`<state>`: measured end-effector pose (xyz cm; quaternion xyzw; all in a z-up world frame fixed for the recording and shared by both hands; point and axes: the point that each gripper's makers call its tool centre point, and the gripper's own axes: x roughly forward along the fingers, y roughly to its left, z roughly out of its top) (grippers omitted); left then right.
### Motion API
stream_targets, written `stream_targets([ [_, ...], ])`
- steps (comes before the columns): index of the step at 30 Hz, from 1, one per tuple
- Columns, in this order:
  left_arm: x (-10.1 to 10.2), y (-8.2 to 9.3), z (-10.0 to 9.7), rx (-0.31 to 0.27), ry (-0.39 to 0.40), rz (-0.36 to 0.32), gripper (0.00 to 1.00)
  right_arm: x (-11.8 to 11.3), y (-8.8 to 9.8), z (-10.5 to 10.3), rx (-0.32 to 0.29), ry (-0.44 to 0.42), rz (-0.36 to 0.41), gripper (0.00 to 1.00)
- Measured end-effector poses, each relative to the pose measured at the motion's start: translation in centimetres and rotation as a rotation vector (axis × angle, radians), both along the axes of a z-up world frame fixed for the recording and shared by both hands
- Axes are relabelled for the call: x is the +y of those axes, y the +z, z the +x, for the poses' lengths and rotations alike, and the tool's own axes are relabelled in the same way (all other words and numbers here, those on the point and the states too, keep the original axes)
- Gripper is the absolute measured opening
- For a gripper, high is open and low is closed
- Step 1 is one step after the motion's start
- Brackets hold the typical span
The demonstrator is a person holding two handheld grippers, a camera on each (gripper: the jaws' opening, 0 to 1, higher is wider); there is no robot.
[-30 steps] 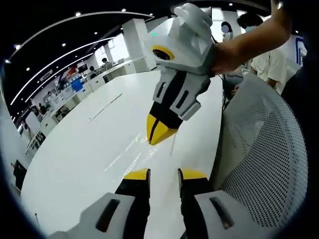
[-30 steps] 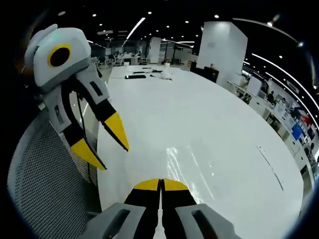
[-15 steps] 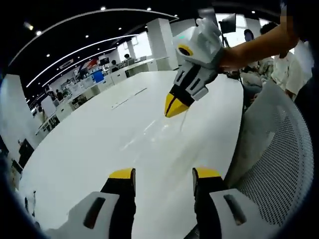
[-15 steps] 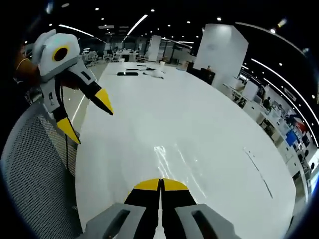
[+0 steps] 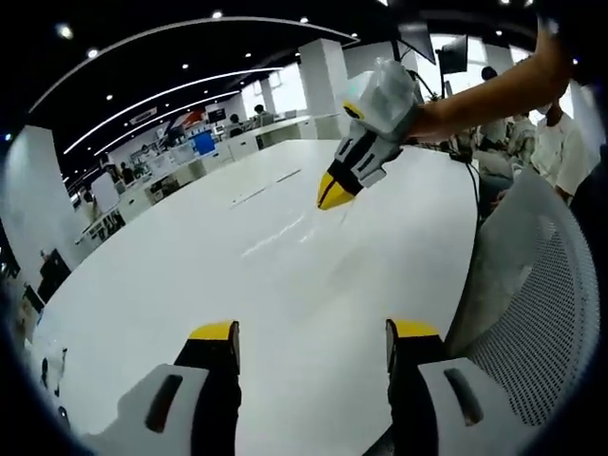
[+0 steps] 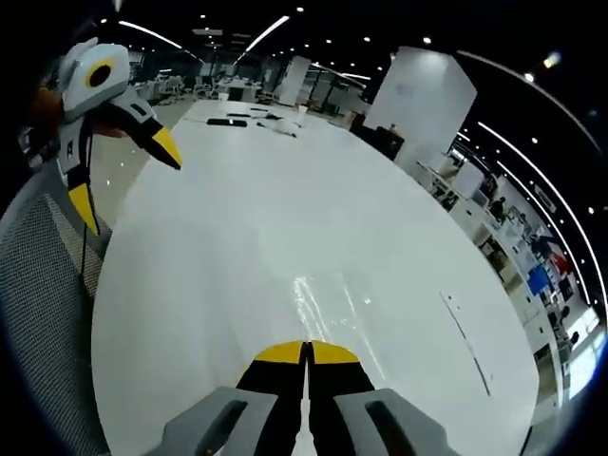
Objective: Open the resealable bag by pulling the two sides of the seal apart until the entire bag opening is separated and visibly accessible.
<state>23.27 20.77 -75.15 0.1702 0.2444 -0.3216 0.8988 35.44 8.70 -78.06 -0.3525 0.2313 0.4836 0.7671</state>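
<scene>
Two grippers hover above one white table (image 5: 142, 285): the left gripper (image 5: 309, 334) has its yellow-tipped jaws spread wide, the right gripper (image 6: 306, 353) has its jaws pressed together, with a transparent film, probably the resealable bag (image 6: 332, 304), lying just ahead. One mesh chair (image 5: 541, 313) stands beside the table in an open office with ceiling lights.

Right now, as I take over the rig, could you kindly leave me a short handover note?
Left tongs: open wide, holding nothing, above the white table, beside a mesh chair.
Right tongs: shut, raised over the table. A thin clear sliver hangs at their tip; it may be the bag, but I cannot tell.
Done: nothing that I can confirm; no parted seal is visible.
Left: confirm the bag, grip each side of the seal, and pull apart along the whole opening.
</scene>
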Motion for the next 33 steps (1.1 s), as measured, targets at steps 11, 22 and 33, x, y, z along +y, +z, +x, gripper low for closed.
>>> stream_targets([
  [11,0.5,0.2,1.0,0.021,0.040,-0.056,0.63,0.1,-2.6,0.8,-0.006,0.043,-0.096,0.00],
  [22,1.0,-0.3,0.9,0.061,0.093,-0.119,0.63,-1.2,-5.6,-0.9,0.065,0.038,-0.153,0.01],
  [33,1.1,-0.4,0.8,0.066,0.086,-0.102,0.62,-0.4,-7.3,-3.5,0.141,0.030,-0.138,0.08],
])
